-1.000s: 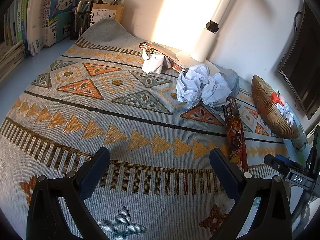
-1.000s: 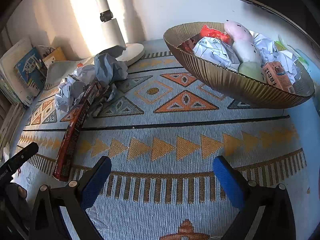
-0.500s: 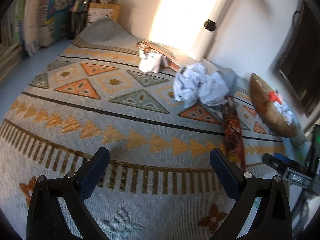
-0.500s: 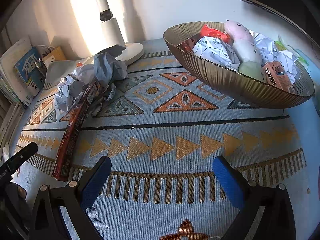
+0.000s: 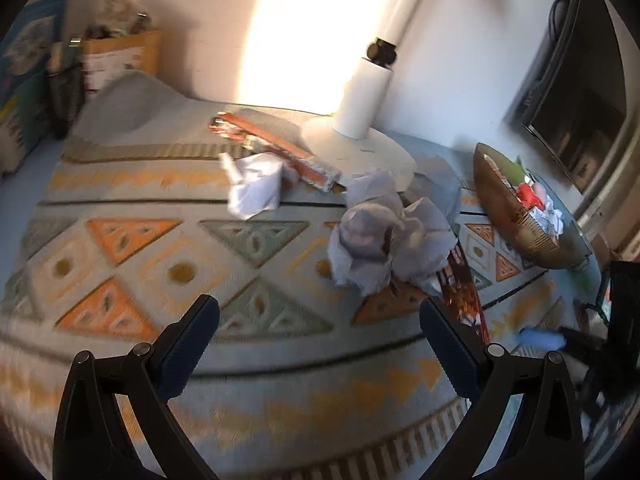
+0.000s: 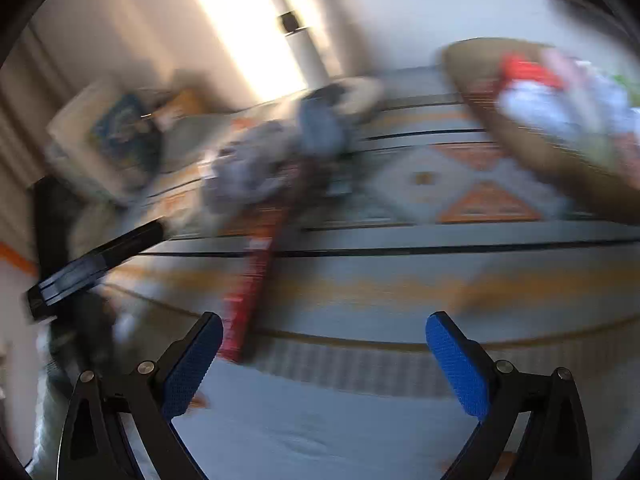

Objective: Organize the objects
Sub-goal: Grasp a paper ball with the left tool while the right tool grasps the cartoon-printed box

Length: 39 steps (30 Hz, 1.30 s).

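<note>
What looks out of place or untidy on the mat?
Crumpled paper lies in a heap mid-mat, with one more wad apart, behind it. Two long red packets lie loose: one pokes out from under the heap, the other sits askew by the lamp base. The mat's far corner humps up. The bowl already holds similar litter.

Two low views, shared rug (image 5: 168, 240)
</note>
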{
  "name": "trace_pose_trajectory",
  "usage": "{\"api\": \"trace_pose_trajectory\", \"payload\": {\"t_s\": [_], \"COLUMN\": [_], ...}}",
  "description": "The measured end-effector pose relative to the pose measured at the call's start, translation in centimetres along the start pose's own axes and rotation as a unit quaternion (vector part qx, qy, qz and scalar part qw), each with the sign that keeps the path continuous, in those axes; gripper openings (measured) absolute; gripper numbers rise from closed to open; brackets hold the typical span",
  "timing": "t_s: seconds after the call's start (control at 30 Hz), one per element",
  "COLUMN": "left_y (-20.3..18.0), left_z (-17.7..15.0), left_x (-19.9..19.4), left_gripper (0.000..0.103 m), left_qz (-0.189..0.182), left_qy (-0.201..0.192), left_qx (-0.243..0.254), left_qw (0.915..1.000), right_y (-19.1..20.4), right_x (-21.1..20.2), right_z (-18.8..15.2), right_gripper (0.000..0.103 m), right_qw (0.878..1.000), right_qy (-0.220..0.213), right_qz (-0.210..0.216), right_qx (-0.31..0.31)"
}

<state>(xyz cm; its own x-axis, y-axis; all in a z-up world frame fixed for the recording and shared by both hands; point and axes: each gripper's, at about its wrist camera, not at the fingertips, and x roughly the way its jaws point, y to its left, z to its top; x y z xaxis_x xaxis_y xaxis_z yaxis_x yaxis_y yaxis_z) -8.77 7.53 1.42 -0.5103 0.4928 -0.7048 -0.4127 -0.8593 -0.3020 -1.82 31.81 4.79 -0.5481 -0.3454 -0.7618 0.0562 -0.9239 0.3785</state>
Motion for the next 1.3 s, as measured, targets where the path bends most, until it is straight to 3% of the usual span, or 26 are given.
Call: {"api": "trace_pose_trajectory", "payload": {"t_s": [0.07,0.23,0.3,0.37,0.4,0.47,0.5,0.53,0.57,0.6,0.73,0.87,1.1,1.13,1.2,1.23,1.27,1.3], "left_y": [-0.6,-2.1,-2.5,-2.7,-2.7,-3.1,-3.2,-3.6,-3.9,-4.0,-4.5,-4.8,-4.3,-3.9,-2.8,-2.6,-2.5,-2.5], "left_z": [0.4,0.4,0.4,0.6,0.8,1.2,1.4,1.5,1.5,1.5,0.6,-2.0,-6.1,-6.4,-6.8,-6.9,-6.9,-6.9], "left_x": [1.0,2.7,2.8,3.0,3.2,3.8,4.0,4.3,4.7,5.0,4.0,0.1,-4.7,-4.9,-4.7,-4.9,-5.2,-5.3], "left_gripper": [0.100,0.097,0.094,0.090,0.088,0.076,0.071,0.058,0.041,0.038,0.038,0.038,0.039,0.039,0.039,0.039,0.039,0.039], "left_qz": [-0.013,0.004,0.005,0.013,0.015,0.014,0.015,0.024,0.029,0.028,0.021,0.032,0.028,0.024,0.019,0.033,0.028,0.023], "left_qy": [0.007,0.024,0.023,0.018,0.017,0.021,0.021,0.023,0.030,0.037,0.038,0.021,-0.023,-0.032,-0.047,-0.051,-0.062,-0.065], "left_qx": [0.013,0.060,0.068,0.074,0.075,0.078,0.080,0.087,0.096,0.102,0.109,0.096,0.021,0.003,-0.033,-0.039,-0.041,-0.041], "left_qw": [0.9998,0.9979,0.9974,0.9970,0.9969,0.9967,0.9964,0.9956,0.9945,0.9937,0.9931,0.9947,0.9991,0.9992,0.9982,0.9974,0.9969,0.9968], "right_y": [1.2,3.7,4.5,5.1,5.1,4.8,4.3,3.2,2.7,2.3,0.5,-1.1,-2.1,-2.4,-2.9,-2.9,-3.0,-3.0], "right_x": [1.8,3.4,3.8,4.0,3.9,3.5,3.0,2.4,1.9,1.7,0.7,-1.2,-4.8,-4.8,-4.2,-3.9,-3.8,-3.7], "right_z": [0.4,1.0,0.7,0.6,0.6,0.4,0.3,-0.1,-0.2,-0.4,-1.1,-2.0,-5.3,-5.3,-4.9,-4.5,-4.2,-4.0], "right_gripper": [0.103,0.102,0.094,0.067,0.061,0.037,0.034,0.028,0.025,0.024,0.021,0.019,0.020,0.026,0.052,0.075,0.082,0.082], "right_qw": [1.000,0.999,0.996,0.993,0.992,0.993,0.995,0.996,0.996,0.996,0.998,0.999,0.999,1.000,1.000,1.000,1.000,1.000], "right_qy": [0.023,0.018,0.013,0.001,-0.002,-0.004,-0.005,-0.006,-0.004,-0.004,-0.003,-0.007,-0.001,0.004,0.012,0.010,-0.002,-0.013], "right_qz": [0.016,-0.030,-0.058,-0.082,-0.088,-0.077,-0.060,-0.052,-0.051,-0.052,-0.045,-0.040,-0.038,-0.030,-0.016,-0.013,-0.010,-0.008], "right_qx": [0.001,-0.038,-0.059,-0.080,-0.087,-0.088,-0.079,-0.074,-0.067,-0.066,-0.050,-0.021,-0.020,-0.010,0.010,0.016,0.015,0.008]}}
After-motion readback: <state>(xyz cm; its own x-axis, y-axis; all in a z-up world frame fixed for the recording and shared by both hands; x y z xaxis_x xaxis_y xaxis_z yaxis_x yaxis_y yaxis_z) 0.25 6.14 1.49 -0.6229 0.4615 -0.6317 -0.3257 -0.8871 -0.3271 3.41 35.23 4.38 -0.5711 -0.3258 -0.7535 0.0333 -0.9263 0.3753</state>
